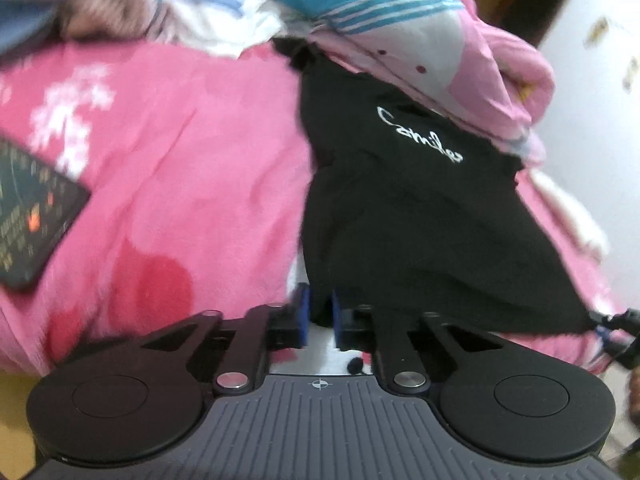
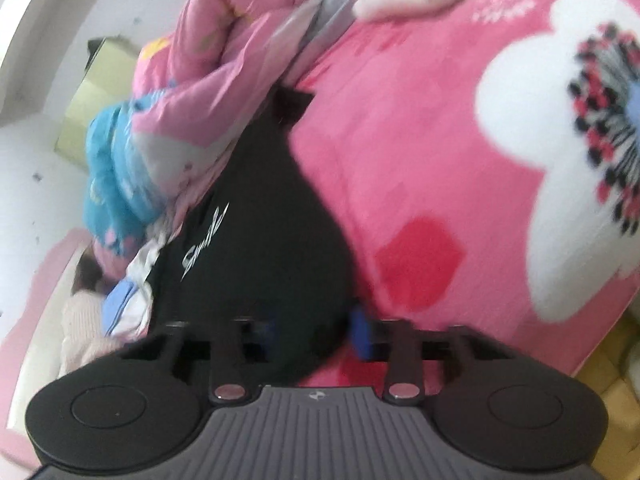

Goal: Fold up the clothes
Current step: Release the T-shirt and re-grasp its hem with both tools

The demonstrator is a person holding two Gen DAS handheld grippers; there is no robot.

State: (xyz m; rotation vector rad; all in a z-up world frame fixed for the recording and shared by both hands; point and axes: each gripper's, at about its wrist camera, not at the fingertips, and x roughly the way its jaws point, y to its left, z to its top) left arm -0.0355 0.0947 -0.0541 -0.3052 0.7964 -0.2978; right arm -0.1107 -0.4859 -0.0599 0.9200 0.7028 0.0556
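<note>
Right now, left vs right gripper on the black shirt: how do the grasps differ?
The left gripper pinches a thin edge of the black shirt; its blue fingers sit close together. The right gripper holds a thicker bunch, so its fingers stand wider apart, one mostly hidden by cloth. From the left the white lettering reads nearly level; from the right it runs steeply tilted. Both are shut on the same shirt over the pink blanket.

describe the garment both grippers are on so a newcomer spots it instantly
Start at the pink flowered blanket covering the bed. Along its edge, beside the bunched pink and blue quilt, lies a black garment, its near hem pinched by both grippers. It is the only black cloth, with white cursive lettering.
</note>
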